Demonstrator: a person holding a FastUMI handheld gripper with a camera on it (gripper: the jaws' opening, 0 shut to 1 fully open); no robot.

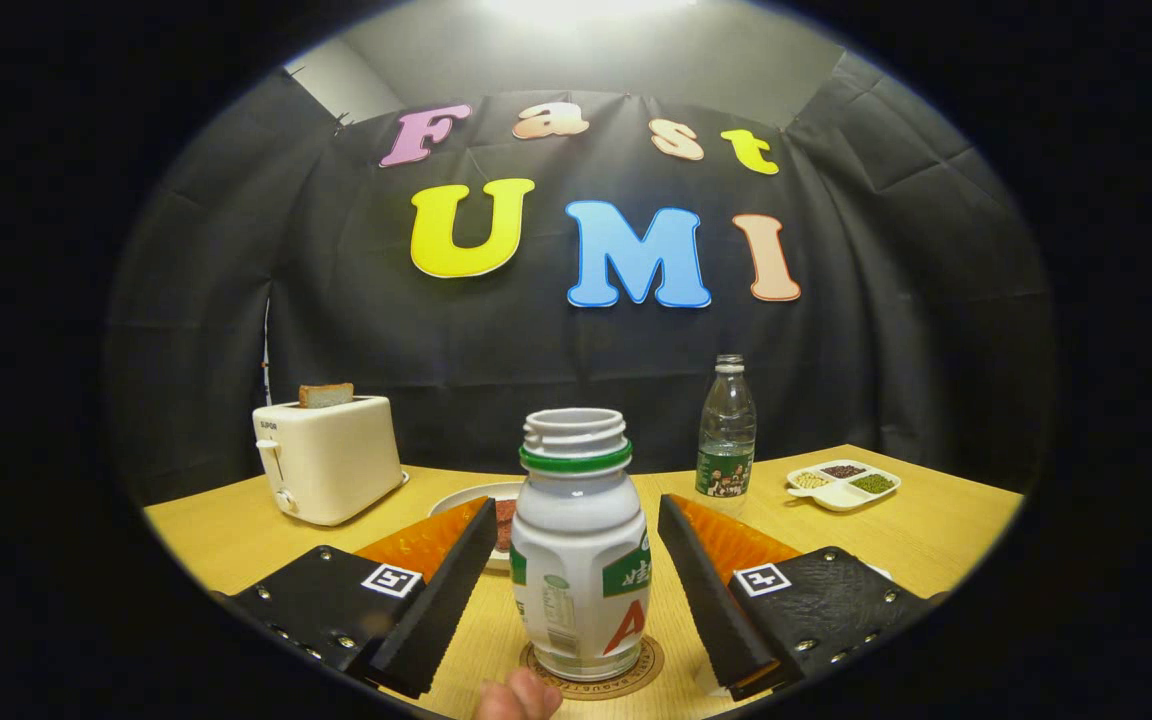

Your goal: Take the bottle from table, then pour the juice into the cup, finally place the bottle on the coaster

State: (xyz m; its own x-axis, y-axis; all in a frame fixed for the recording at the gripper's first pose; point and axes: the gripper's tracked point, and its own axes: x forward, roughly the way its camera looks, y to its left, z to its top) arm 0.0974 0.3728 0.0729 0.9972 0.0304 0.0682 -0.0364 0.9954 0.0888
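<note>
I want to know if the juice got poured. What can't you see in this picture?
- Juice level: the bottle between the open fingers is opaque white, so its contents are hidden in the gripper view.
- Coaster: mostly covered by the bottle standing on it.
- Plate: largely hidden behind the bottle and a finger.
- Sectioned dish: its fillings are too small to identify.
- Fingertip: cut off by the edge.

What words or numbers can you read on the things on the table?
White bottle, on the coaster between the open gripper's fingers: label's small print too blurred.
Clear bottle: label too small.
Toaster: small mark, blurred.
Coaster rim: lettering too small.
Nothing reads clearly.
</note>
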